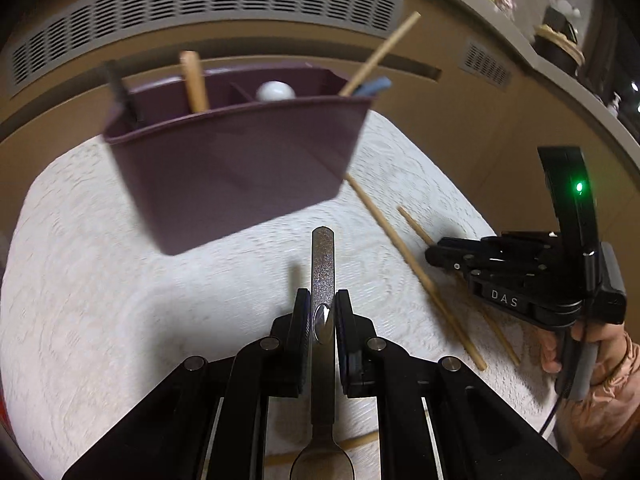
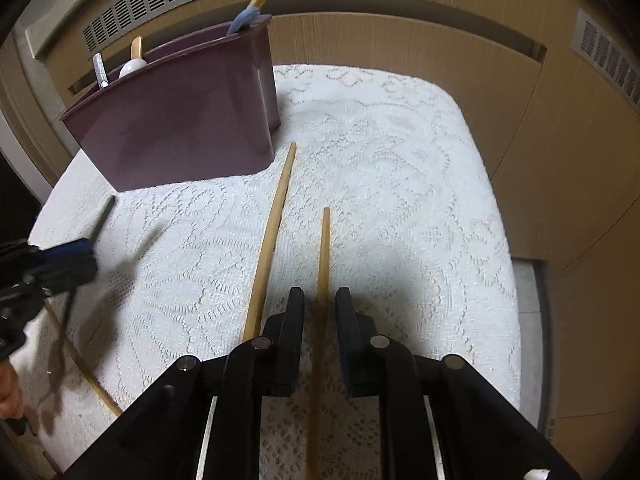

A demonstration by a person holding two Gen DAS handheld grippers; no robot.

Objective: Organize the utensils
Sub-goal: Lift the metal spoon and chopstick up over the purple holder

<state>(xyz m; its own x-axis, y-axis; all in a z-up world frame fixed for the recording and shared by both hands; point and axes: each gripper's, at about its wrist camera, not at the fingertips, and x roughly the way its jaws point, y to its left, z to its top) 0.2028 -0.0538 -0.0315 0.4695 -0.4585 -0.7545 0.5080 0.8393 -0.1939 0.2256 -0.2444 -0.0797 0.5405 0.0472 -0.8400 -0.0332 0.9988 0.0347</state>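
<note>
Here, a metal spoon (image 1: 323,276) is pinched by its handle between the fingers of the left gripper (image 1: 322,312), held above the white lace tablecloth (image 1: 120,300).

The spoon's handle tip is pointed toward the purple utensil caddy (image 1: 240,168), which is seen just ahead and apart from it, with the bowl end trailing back under the gripper. A wooden chopstick (image 2: 322,264) is seen lying on the cloth between the spread jaws of the right gripper (image 2: 320,312), untouched on either side. A second chopstick (image 2: 272,240) is laid just to its left, its far end reaching near the caddy's base.
</note>
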